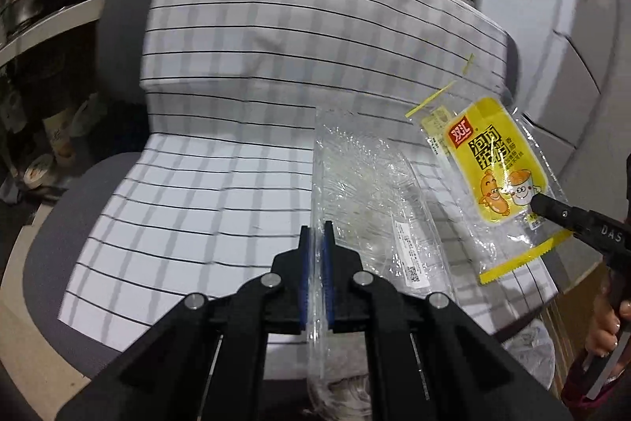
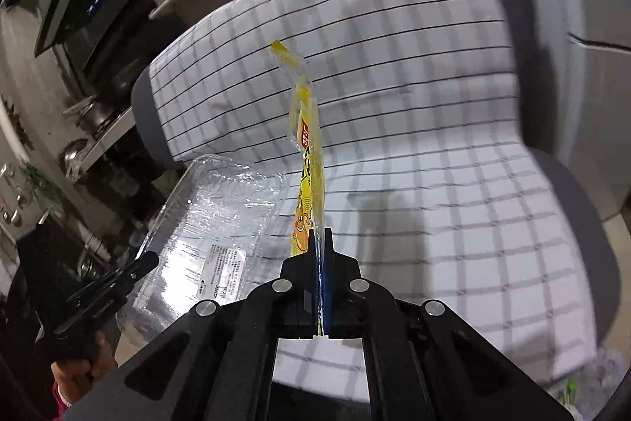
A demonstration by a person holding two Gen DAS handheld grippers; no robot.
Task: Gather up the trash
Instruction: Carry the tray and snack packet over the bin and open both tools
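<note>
My left gripper (image 1: pixel 316 229) is shut on a clear crinkled plastic wrapper (image 1: pixel 366 192) and holds it above the chair seat. The wrapper also shows in the right wrist view (image 2: pixel 221 219), with the left gripper (image 2: pixel 148 259) at its lower left. My right gripper (image 2: pixel 320 237) is shut on a yellow sausage packet (image 2: pixel 309 160), seen edge-on and held up in the air. In the left wrist view the packet (image 1: pixel 497 164) hangs at the right, face-on, with the right gripper (image 1: pixel 538 204) pinching its lower right edge.
A grey chair (image 1: pixel 118 18) is draped with a white checked cloth (image 1: pixel 244 113). Shelves with pots and jars (image 1: pixel 47 26) stand to the left and behind. A bag-lined bin (image 1: pixel 532 354) sits low at the right. A grey cabinet (image 1: pixel 572 46) stands at the right.
</note>
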